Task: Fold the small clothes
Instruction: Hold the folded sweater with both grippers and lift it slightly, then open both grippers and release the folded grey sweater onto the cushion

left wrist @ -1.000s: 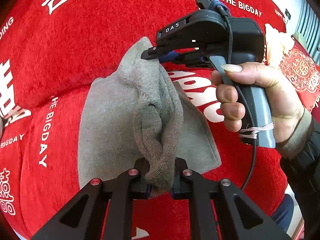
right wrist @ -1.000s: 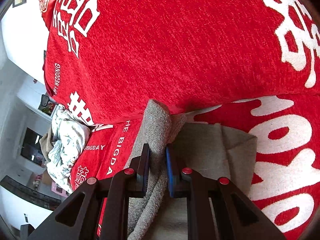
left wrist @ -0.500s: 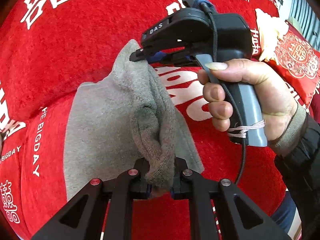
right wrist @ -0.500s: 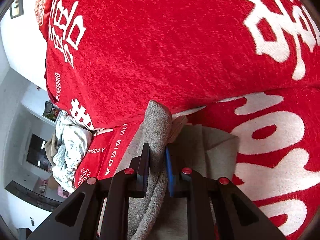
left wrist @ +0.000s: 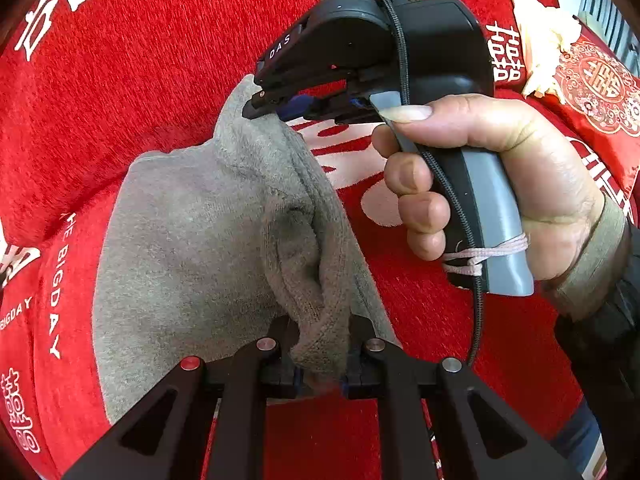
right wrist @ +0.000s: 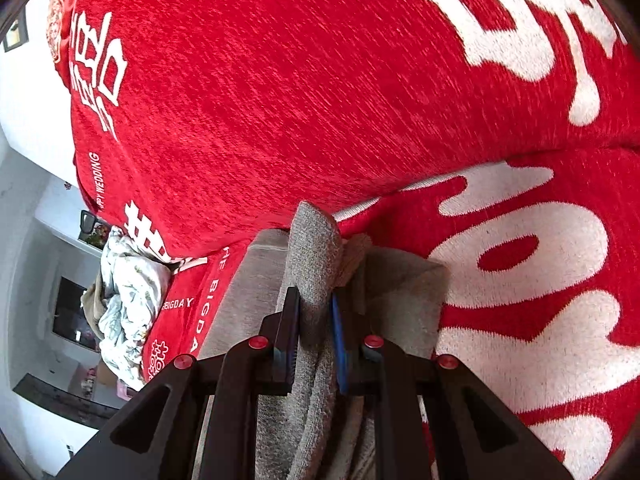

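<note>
A small grey fleece garment [left wrist: 192, 248] lies on a red sofa cover, with one edge lifted into a ridge. My left gripper [left wrist: 320, 360] is shut on the near end of that ridge. My right gripper [left wrist: 260, 106], held by a hand, is shut on the far end of the same edge. In the right wrist view the right gripper [right wrist: 314, 320] pinches the grey garment [right wrist: 312, 248] between its pads, and the rest of the cloth hangs below.
The red sofa cover [left wrist: 120, 80] with white lettering rises into a backrest [right wrist: 280, 80] behind the garment. A crumpled white cloth [right wrist: 124, 300] lies at the sofa's far end. A red patterned cushion [left wrist: 600, 88] sits to the right.
Both grippers, still shut on the garment's edge, have carried it leftward over the flat part. The right gripper now sits closer to the left wrist camera.
</note>
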The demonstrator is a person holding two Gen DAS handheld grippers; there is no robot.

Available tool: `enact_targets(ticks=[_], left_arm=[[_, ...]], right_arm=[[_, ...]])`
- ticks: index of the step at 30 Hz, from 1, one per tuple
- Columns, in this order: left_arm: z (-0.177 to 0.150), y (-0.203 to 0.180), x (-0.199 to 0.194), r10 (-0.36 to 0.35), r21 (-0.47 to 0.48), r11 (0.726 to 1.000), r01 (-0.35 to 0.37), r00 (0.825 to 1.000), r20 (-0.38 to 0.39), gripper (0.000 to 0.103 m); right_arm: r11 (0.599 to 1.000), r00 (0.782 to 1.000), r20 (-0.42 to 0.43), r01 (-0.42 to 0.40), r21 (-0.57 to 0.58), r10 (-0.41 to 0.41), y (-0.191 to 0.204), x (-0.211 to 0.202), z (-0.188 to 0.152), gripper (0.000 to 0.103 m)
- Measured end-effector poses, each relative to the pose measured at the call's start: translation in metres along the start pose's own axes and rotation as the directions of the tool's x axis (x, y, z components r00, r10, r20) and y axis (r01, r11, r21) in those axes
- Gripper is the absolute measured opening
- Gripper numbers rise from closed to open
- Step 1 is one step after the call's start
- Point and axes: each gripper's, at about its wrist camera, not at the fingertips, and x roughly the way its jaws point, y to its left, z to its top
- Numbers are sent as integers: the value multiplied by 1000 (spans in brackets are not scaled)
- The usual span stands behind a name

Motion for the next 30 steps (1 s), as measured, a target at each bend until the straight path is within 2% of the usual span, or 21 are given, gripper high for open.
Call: enact_targets(ticks=[4,8,13,19,22,23,24,25,26,28,30], left_arm=[[1,-6,2,6,10,1000,-6,1000,2,13],[-3,-6,10,10,13,1000,-10,1000,-11,13],[-4,-2,10,-7,-6,1000,7,1000,-10,13],[-5,1,10,-6,-3,1000,6,1000,-7,13],[-7,6,7,-43,-22,999,42,999,-6,14],[-9,7,4,-50,-26,998,49,999,-6,14],[-10,9,0,-58,-30,998,58,998,-2,14],[-12,11,-4,-68,-33,997,68,998,3,14],[-14,12,-9,-79,-36,996,79,997,8,14],[-19,18,-24,-124,-48,991,125,992,20,14],[-22,28,-41,-209,-65,975,211,977,36,14]], right_arm=[[1000,1000,2,11,-1,-11,-3,1,1,17],[998,998,-17,61,-14,-62,-4,9,-2,17],[998,998,-14,63,-10,-63,-8,9,-4,17],[995,994,-19,105,0,-105,-11,12,-6,18],[991,991,-15,132,10,-131,-10,11,-7,29],[991,991,-13,130,17,-130,-10,7,-6,45],[992,992,-8,127,21,-127,-10,3,-7,54],[992,992,2,128,20,-128,-8,-3,-7,70],[989,989,32,147,8,-147,-4,-12,-8,75],[984,982,83,175,-30,-172,7,-29,-10,75],[985,982,121,155,-78,-145,23,-44,-14,75]])
